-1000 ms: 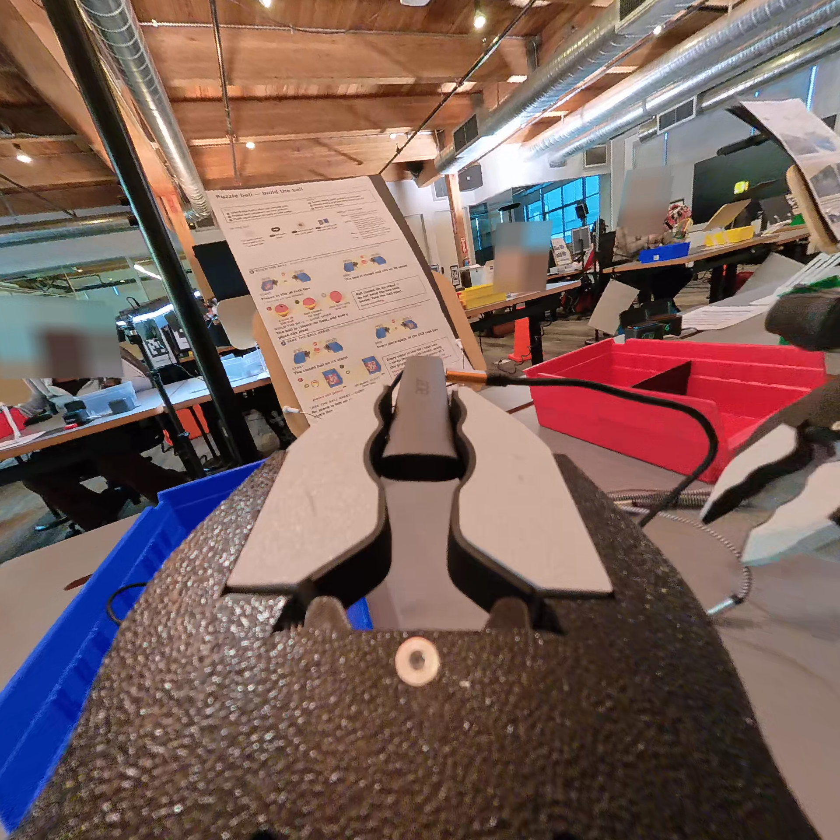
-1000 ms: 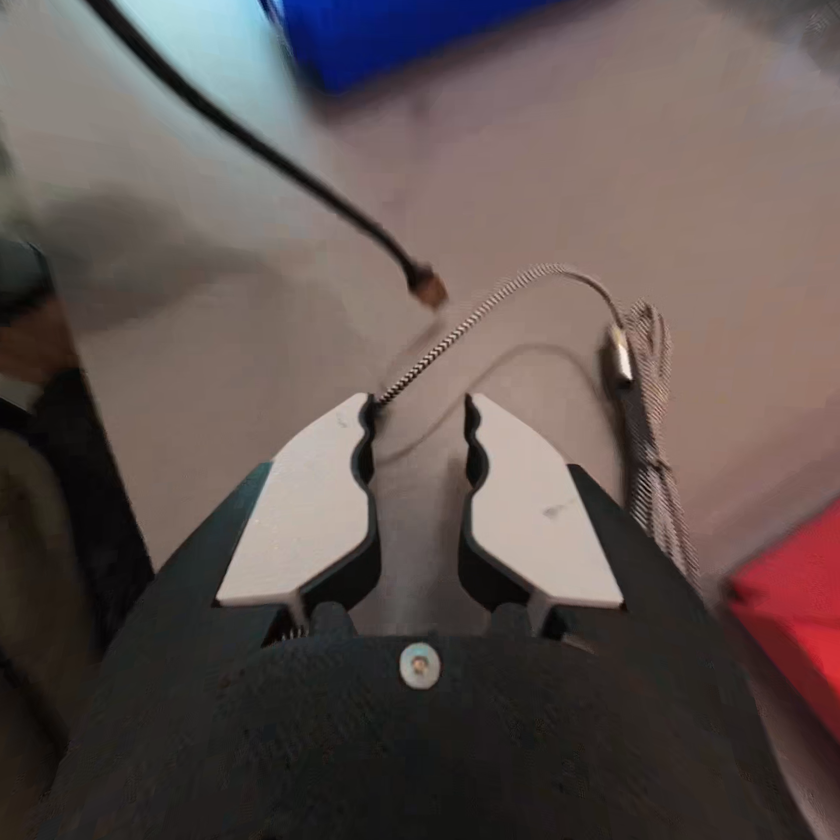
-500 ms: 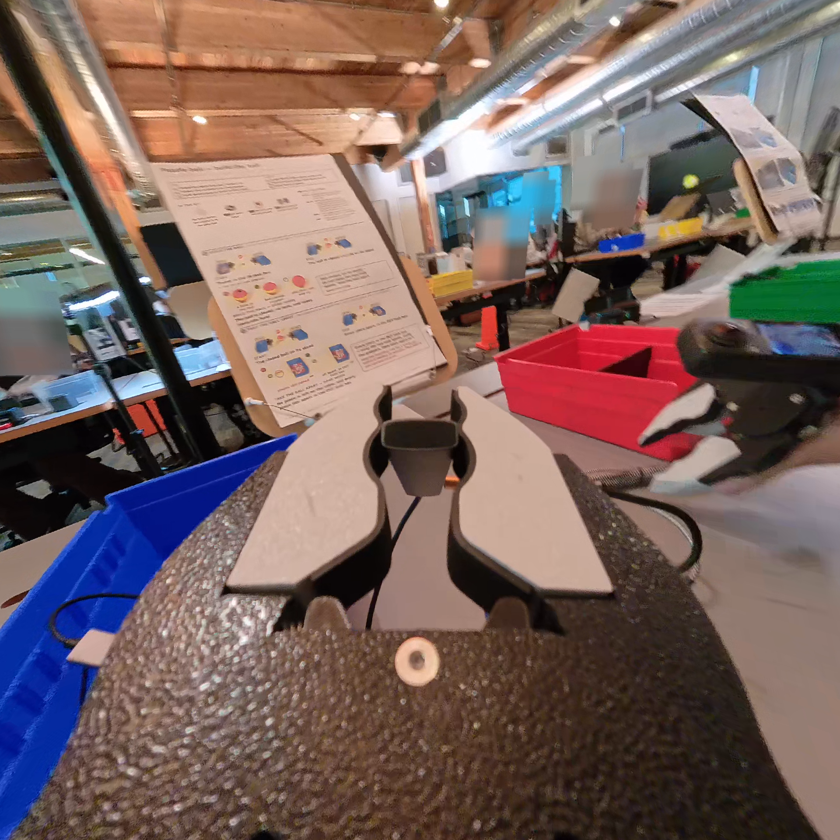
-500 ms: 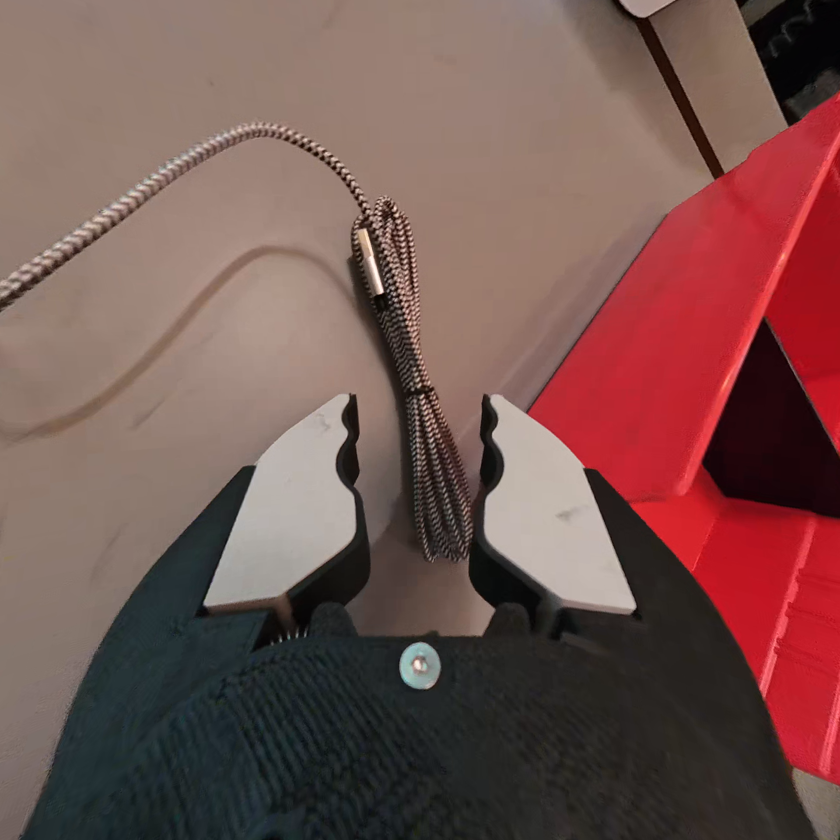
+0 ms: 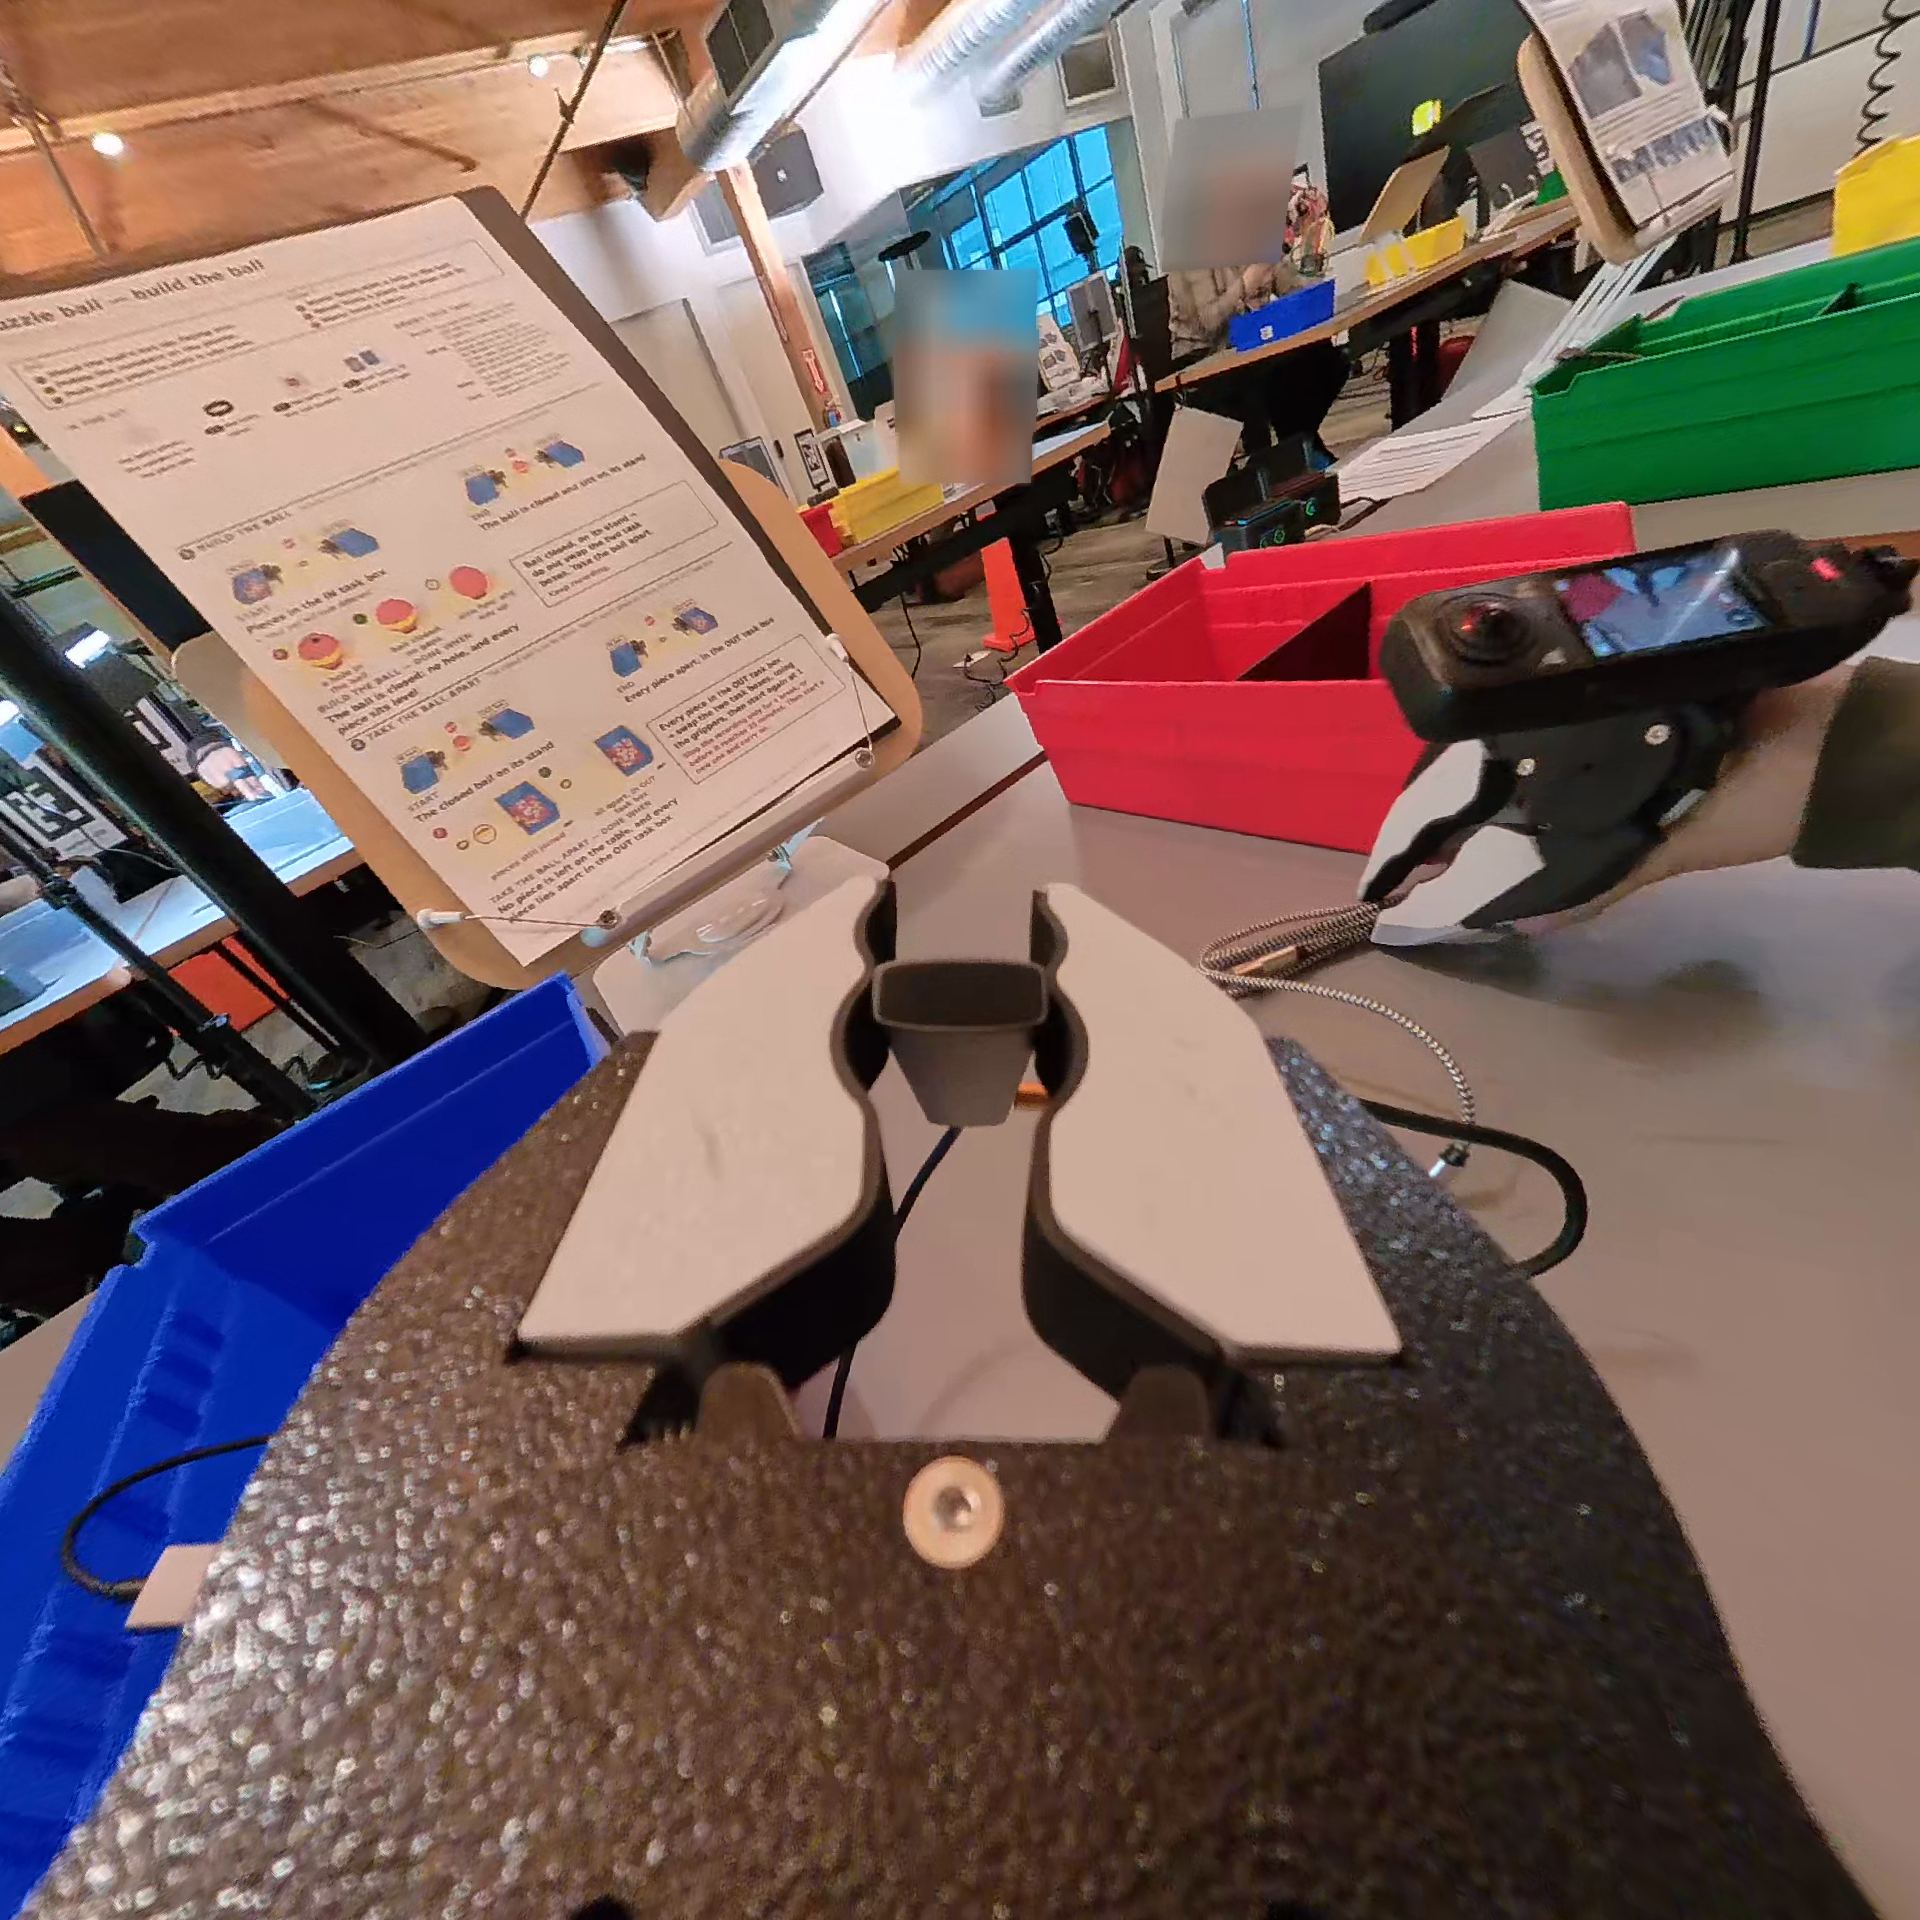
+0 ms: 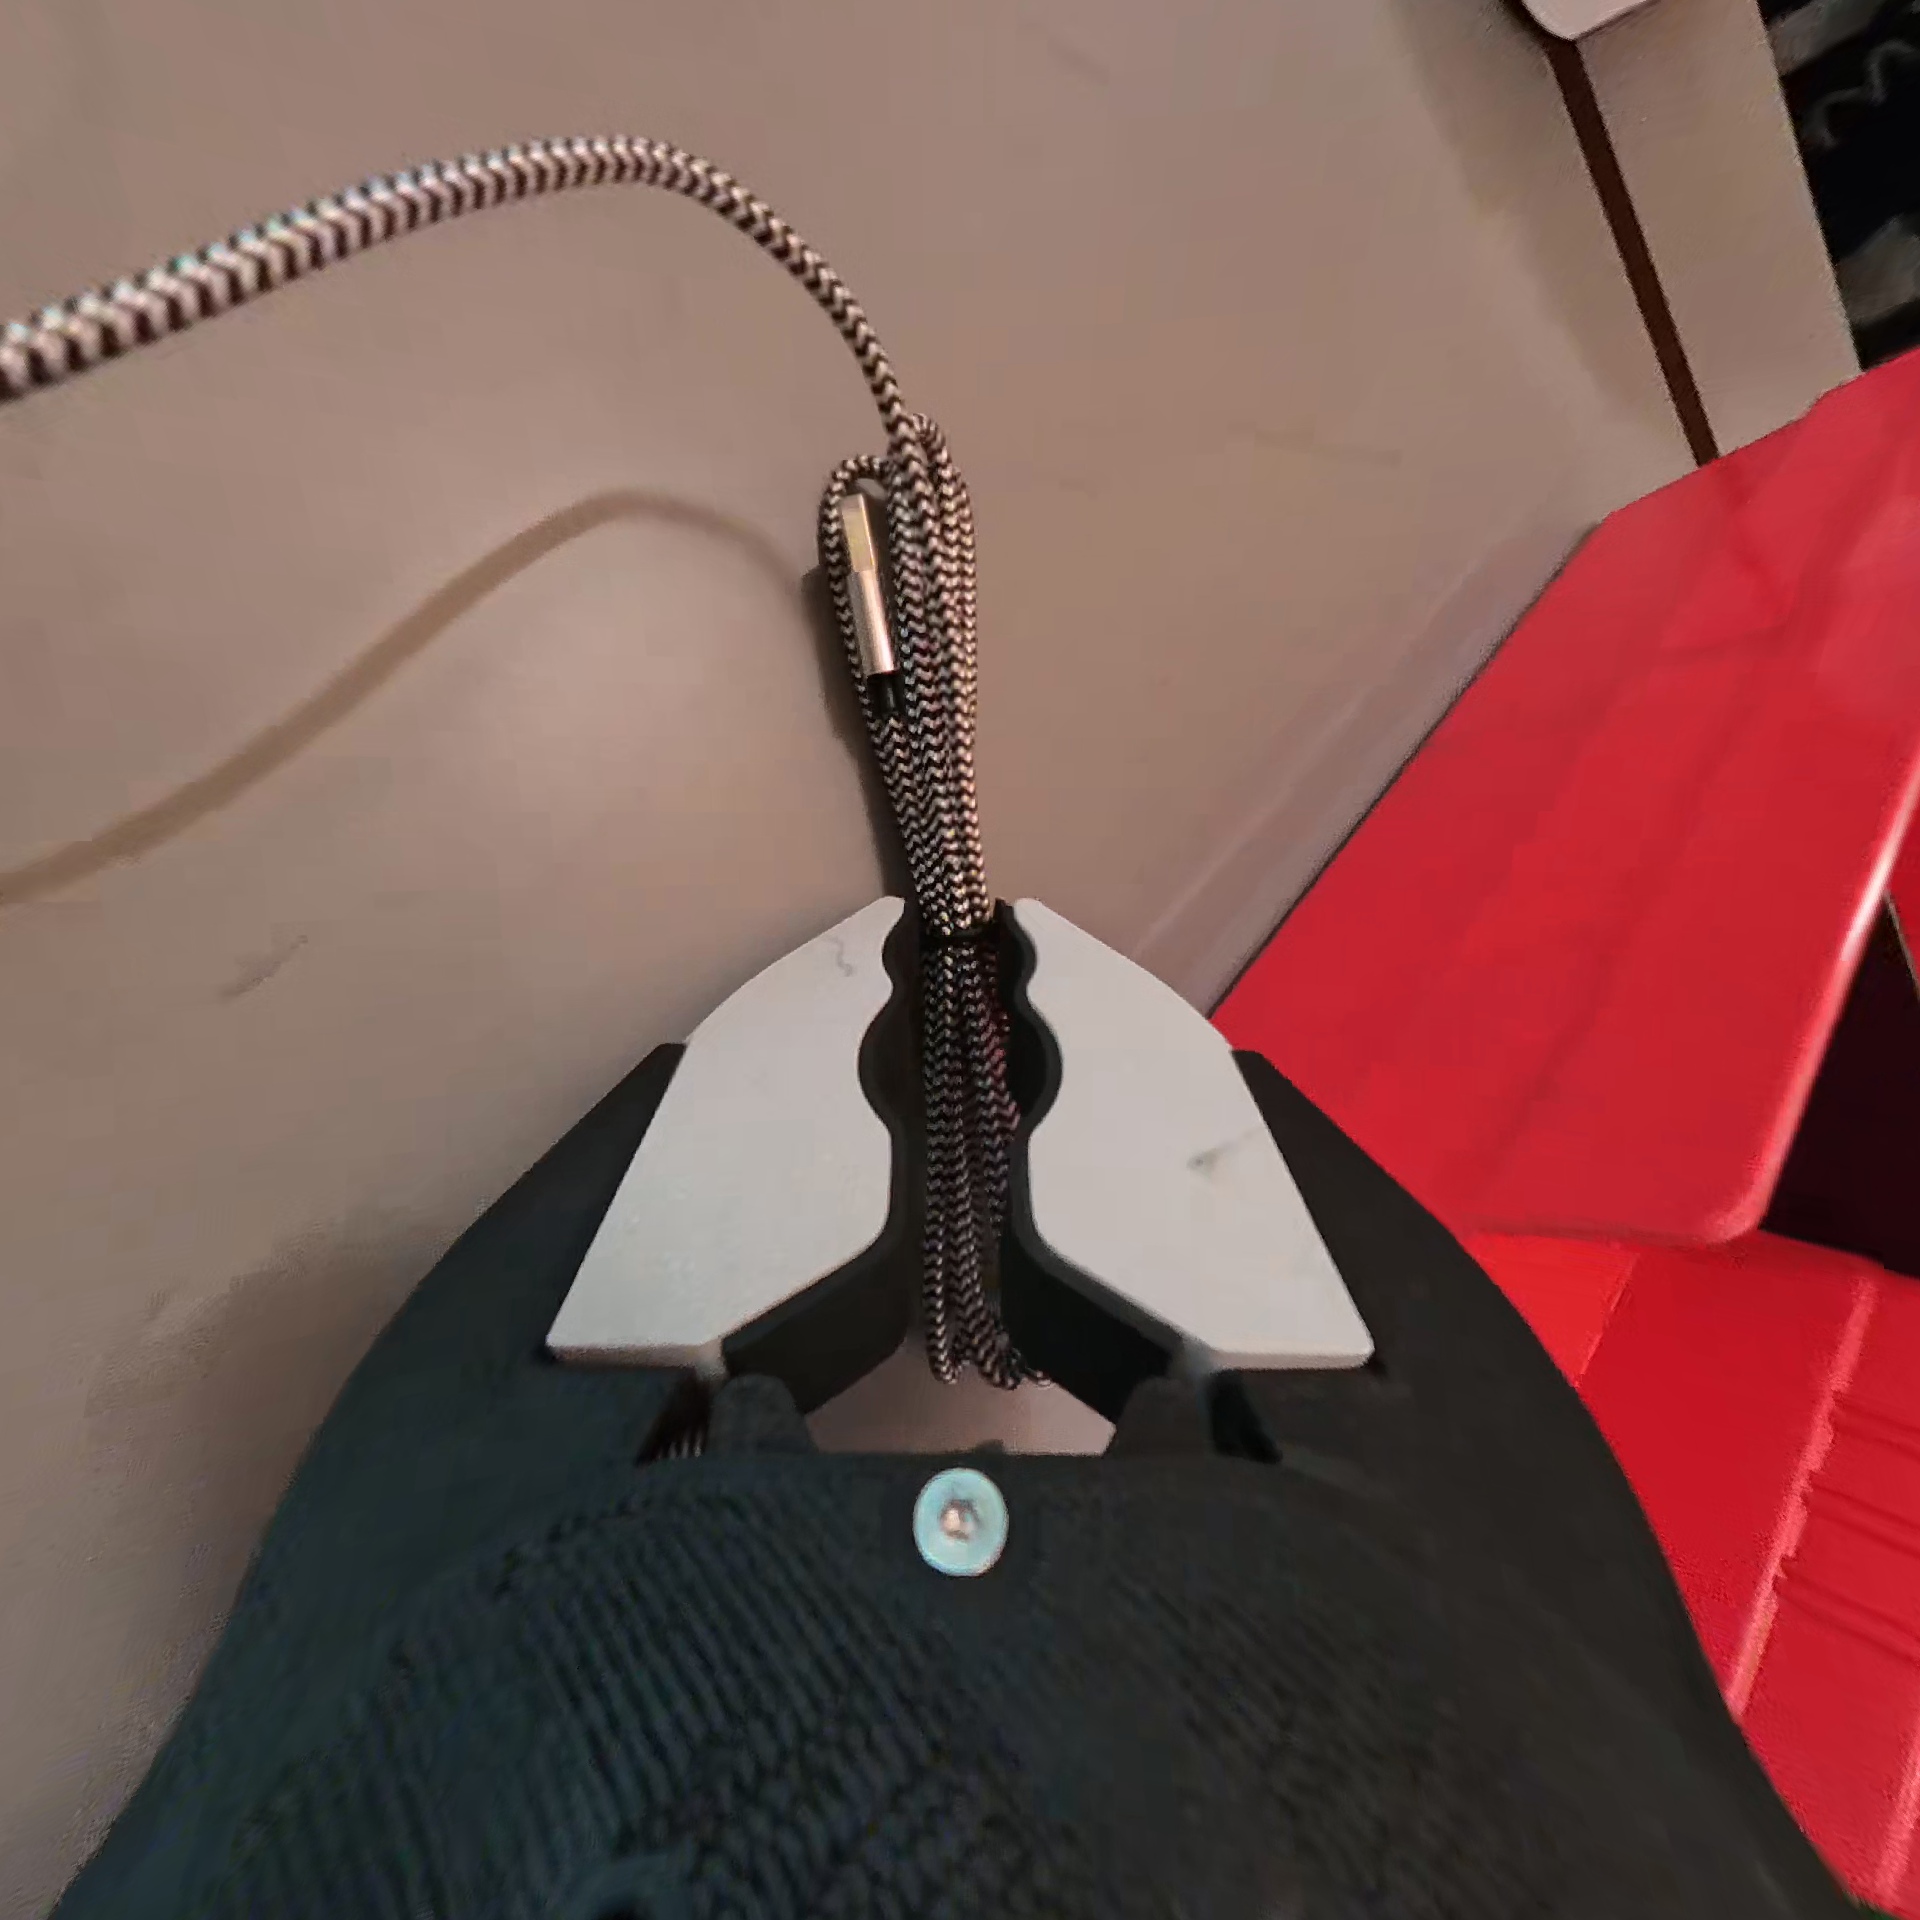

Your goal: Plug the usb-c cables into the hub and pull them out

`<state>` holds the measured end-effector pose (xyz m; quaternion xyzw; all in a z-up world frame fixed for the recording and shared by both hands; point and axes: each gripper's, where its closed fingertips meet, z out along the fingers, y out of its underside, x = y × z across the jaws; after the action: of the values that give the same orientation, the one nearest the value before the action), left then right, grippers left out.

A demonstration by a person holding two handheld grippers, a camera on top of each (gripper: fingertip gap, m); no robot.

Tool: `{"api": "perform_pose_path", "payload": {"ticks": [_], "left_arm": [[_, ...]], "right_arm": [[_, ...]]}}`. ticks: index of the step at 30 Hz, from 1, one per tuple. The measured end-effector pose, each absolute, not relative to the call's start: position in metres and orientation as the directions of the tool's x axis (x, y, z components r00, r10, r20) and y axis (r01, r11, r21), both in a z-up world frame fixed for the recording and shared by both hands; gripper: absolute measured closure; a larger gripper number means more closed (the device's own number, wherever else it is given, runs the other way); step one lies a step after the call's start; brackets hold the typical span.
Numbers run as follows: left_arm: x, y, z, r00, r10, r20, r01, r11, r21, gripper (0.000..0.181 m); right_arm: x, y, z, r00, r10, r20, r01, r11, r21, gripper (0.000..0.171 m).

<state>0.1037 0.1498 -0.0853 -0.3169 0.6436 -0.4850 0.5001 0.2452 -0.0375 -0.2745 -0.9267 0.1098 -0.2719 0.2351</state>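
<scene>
My left gripper (image 5: 958, 935) is shut on the grey hub (image 5: 956, 1029), which shows end-on between the fingertips and tips downward. An orange-tipped plug (image 5: 1029, 1091) sits at the hub's side, and its black cable (image 5: 1558, 1216) loops over the table to the right. My right gripper (image 6: 958, 914) is shut on the folded bundle of a black-and-white braided cable (image 6: 935, 727), low on the table. The braided cable's silver plug (image 6: 868, 613) lies free against the bundle, beyond the fingertips. In the left wrist view the right gripper (image 5: 1392, 914) rests at the bundle (image 5: 1278, 935).
A red bin (image 5: 1195, 727) stands just right of the bundle and also shows in the right wrist view (image 6: 1610, 831). A blue bin (image 5: 260, 1299) holding a small grey part on a thin wire is at my left. An instruction board (image 5: 468, 582), a black pole (image 5: 156, 810) and a green bin (image 5: 1714, 416) stand behind. The left gripper's tips are roughly 30 cm from the right gripper's.
My left gripper tipped the hub from lying along the fingers to end-on and downward. My right gripper moved over to the braided bundle and closed on it.
</scene>
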Motion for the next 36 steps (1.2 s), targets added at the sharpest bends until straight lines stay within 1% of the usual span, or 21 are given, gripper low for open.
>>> {"api": "perform_pose_path", "payload": {"ticks": [3,5,7,9,11,12,13,16,19,21,22,24,25,27,29,31,32,33,34,35,36], "left_arm": [[0.103,0.153,-0.085,-0.295,-0.896,-0.331,0.073,0.324,-0.943,0.157],[0.103,0.155,-0.085,-0.288,-0.9,-0.327,0.071,0.321,-0.944,0.157],[0.103,0.157,-0.084,-0.28,-0.903,-0.325,0.075,0.317,-0.945,0.157],[0.103,0.158,-0.085,-0.28,-0.904,-0.322,0.073,0.314,-0.946,0.157],[0.103,0.16,-0.085,-0.276,-0.907,-0.318,0.071,0.31,-0.948,0.157],[0.103,0.16,-0.085,-0.278,-0.908,-0.315,0.07,0.308,-0.949,0.157],[0.103,0.16,-0.086,-0.278,-0.908,-0.314,0.071,0.307,-0.949,0.157],[0.103,0.16,-0.085,-0.277,-0.908,-0.314,0.072,0.306,-0.949,0.157],[0.104,0.16,-0.085,-0.278,-0.909,-0.311,0.072,0.303,-0.95,0.157],[0.104,0.161,-0.086,-0.277,-0.91,-0.308,0.073,0.3,-0.951,0.157],[0.104,0.16,-0.087,-0.279,-0.91,-0.306,0.071,0.299,-0.952,0.157],[0.105,0.16,-0.089,-0.281,-0.91,-0.303,0.066,0.297,-0.953,0.157],[0.106,0.16,-0.09,-0.284,-0.91,-0.302,0.063,0.297,-0.953,0.157],[0.107,0.159,-0.092,-0.287,-0.909,-0.303,0.059,0.299,-0.953,0.157],[0.107,0.157,-0.093,-0.293,-0.907,-0.304,0.054,0.301,-0.952,0.157],[0.107,0.156,-0.094,-0.295,-0.905,-0.307,0.054,0.305,-0.951,0.157],[0.107,0.155,-0.094,-0.297,-0.904,-0.309,0.052,0.307,-0.95,0.157],[0.107,0.154,-0.094,-0.299,-0.903,-0.309,0.05,0.308,-0.95,0.157],[0.108,0.153,-0.095,-0.301,-0.903,-0.308,0.049,0.308,-0.95,0.157],[0.109,0.152,-0.096,-0.306,-0.901,-0.308,0.048,0.309,-0.95,0.157],[0.109,0.15,-0.097,-0.313,-0.898,-0.308,0.045,0.31,-0.95,0.157]], "right_arm": [[0.235,-0.036,-0.259,0.818,-0.324,0.475,-0.011,-0.835,-0.55,0.159],[0.23,-0.038,-0.237,0.803,-0.344,0.487,0.018,-0.803,-0.596,0.159],[0.228,-0.047,-0.202,0.771,-0.363,0.523,0.061,-0.776,-0.628,0.159],[0.235,-0.064,-0.157,0.707,-0.433,0.559,0.09,-0.729,-0.679,0.159],[0.251,-0.093,-0.11,0.603,-0.534,0.593,0.106,-0.683,-0.723,0.159],[0.261,-0.11,-0.089,0.544,-0.566,0.62,0.116,-0.681,-0.723,0.159],[0.272,-0.129,-0.075,0.497,-0.57,0.654,0.114,-0.705,-0.7,0.159],[0.306,-0.182,-0.049,0.382,-0.54,0.75,0.074,-0.791,-0.608,0.159],[0.332,-0.212,-0.045,0.355,-0.496,0.793,0.039,-0.839,-0.542,0.159],[0.346,-0.217,-0.057,0.367,-0.444,0.818,0.03,-0.873,-0.487,0.159],[0.352,-0.215,-0.066,0.378,-0.405,0.832,0.034,-0.893,-0.45,0.159],[0.356,-0.201,-0.091,0.432,-0.271,0.86,0.075,-0.94,-0.333,0.159],[0.355,-0.189,-0.105,0.468,-0.216,0.857,0.113,-0.947,-0.301,0.158],[0.357,-0.168,-0.129,0.526,-0.169,0.834,0.155,-0.945,-0.289,0.158],[0.363,-0.155,-0.152,0.587,-0.165,0.792,0.15,-0.94,-0.307,0.158],[0.367,-0.144,-0.17,0.65,-0.199,0.734,0.127,-0.923,-0.363,0.158],[0.369,-0.143,-0.179,0.687,-0.246,0.684,0.076,-0.911,-0.405,0.158],[0.372,-0.148,-0.187,0.715,-0.312,0.626,-0.012,-0.901,-0.435,0.155],[0.378,-0.155,-0.185,0.689,-0.398,0.605,-0.094,-0.878,-0.47,0.141],[0.382,-0.161,-0.177,0.643,-0.481,0.596,-0.148,-0.841,-0.52,0.138],[0.379,-0.16,-0.167,0.617,-0.549,0.564,-0.167,-0.792,-0.587,0.137]]}}
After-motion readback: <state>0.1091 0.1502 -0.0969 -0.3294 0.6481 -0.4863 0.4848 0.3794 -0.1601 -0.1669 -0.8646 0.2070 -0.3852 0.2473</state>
